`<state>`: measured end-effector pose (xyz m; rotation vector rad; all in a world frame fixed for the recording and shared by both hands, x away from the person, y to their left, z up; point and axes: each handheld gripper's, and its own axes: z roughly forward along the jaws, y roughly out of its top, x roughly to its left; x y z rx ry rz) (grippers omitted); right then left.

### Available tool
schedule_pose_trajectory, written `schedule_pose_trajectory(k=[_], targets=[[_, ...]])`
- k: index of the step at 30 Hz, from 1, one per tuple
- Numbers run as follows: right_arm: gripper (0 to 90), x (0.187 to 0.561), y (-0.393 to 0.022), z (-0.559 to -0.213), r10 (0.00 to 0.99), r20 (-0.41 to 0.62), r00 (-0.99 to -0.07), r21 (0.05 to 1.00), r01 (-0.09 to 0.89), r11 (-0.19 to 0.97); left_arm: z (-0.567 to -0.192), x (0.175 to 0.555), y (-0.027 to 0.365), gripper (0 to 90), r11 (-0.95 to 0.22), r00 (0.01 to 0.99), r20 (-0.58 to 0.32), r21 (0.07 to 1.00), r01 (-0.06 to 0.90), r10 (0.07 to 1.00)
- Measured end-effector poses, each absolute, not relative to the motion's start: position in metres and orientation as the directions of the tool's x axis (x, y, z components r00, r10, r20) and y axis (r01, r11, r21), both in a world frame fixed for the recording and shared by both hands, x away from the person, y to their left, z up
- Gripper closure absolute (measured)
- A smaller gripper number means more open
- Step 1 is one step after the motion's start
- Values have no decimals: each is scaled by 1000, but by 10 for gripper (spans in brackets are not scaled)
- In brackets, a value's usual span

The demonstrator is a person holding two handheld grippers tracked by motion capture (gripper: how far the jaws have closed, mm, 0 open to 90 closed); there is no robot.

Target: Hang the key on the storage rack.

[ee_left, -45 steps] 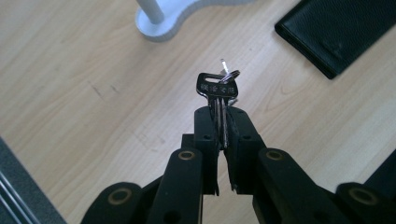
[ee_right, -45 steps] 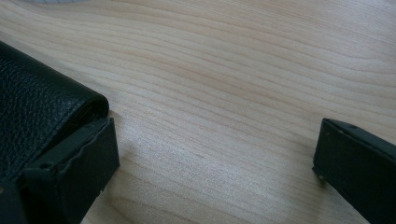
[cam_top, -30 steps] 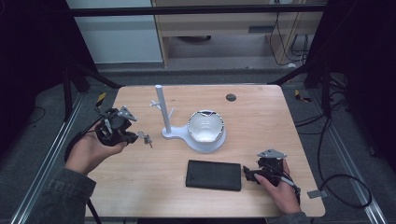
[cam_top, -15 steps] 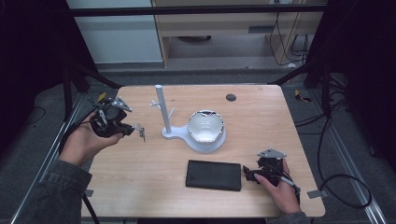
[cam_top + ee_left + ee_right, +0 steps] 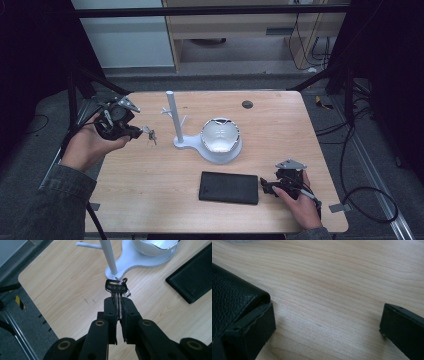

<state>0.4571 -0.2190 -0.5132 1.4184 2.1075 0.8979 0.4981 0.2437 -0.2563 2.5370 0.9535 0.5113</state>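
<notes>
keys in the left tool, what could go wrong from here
1. The left tool pinches the keys only by their blades, with the heads and ring sticking out past the tips; a jolt could make them twist or slip out.
2. The white stand has thin pegs close to the keys; a bump could tip or shove it.
3. The open right tool sits against the black wallet, so a careless move may push it.

right claw (image 5: pixel 327 325) gapes over bare table (image 5: pixel 342 277), black case (image 5: pixel 229 302) touching one jaw.
</notes>
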Motion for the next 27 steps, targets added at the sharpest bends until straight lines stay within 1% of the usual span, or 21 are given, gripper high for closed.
schedule_pose_trajectory(k=[14, 27], targets=[[3, 457, -218, -513, 928, -1, -371, 722, 642, 258, -237, 506, 235, 837, -697, 702, 211, 483, 530, 680], [3, 457, -218, -513, 929, -1, -371, 723, 641, 257, -232, 522, 225, 837, -701, 701, 213, 467, 539, 681]])
